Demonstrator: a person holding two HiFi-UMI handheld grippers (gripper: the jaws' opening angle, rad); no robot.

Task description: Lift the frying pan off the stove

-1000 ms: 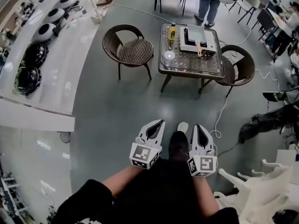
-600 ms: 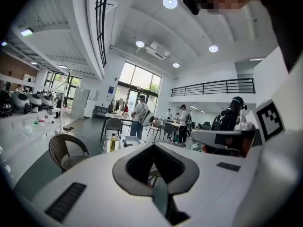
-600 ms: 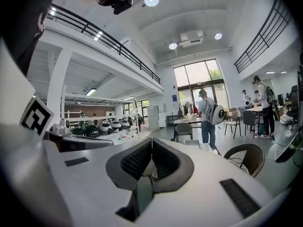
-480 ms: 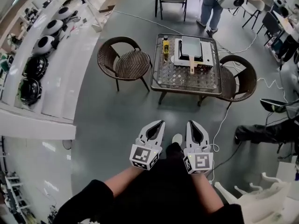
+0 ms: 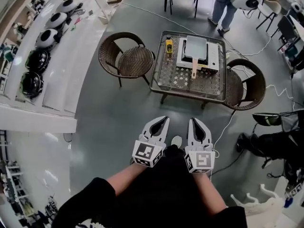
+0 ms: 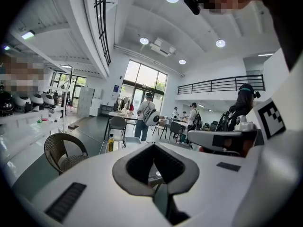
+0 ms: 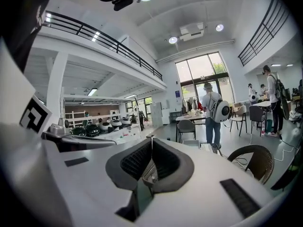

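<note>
A square grey frying pan (image 5: 196, 46) with a wooden handle (image 5: 194, 69) rests on a white stove (image 5: 213, 57) on the glass-topped table (image 5: 171, 77) across the floor. Both grippers are held close to my body, well short of the table. My left gripper (image 5: 164, 118) is shut with nothing in it, and so is my right gripper (image 5: 192, 120). In the left gripper view the shut jaws (image 6: 154, 145) point toward the distant table. The right gripper view shows its jaws (image 7: 151, 139) shut and empty too.
A yellow bottle (image 5: 168, 45) stands on the table left of the stove. Wicker chairs sit on the left (image 5: 126, 57) and right (image 5: 249, 82) of the table. A cable (image 5: 227, 122) trails over the floor. A person with a backpack (image 5: 230, 1) stands beyond the table. A white counter (image 5: 57, 65) runs along the left.
The table and stove have come nearer and more central in the head view. Both grippers stay shut side by side before my body.
</note>
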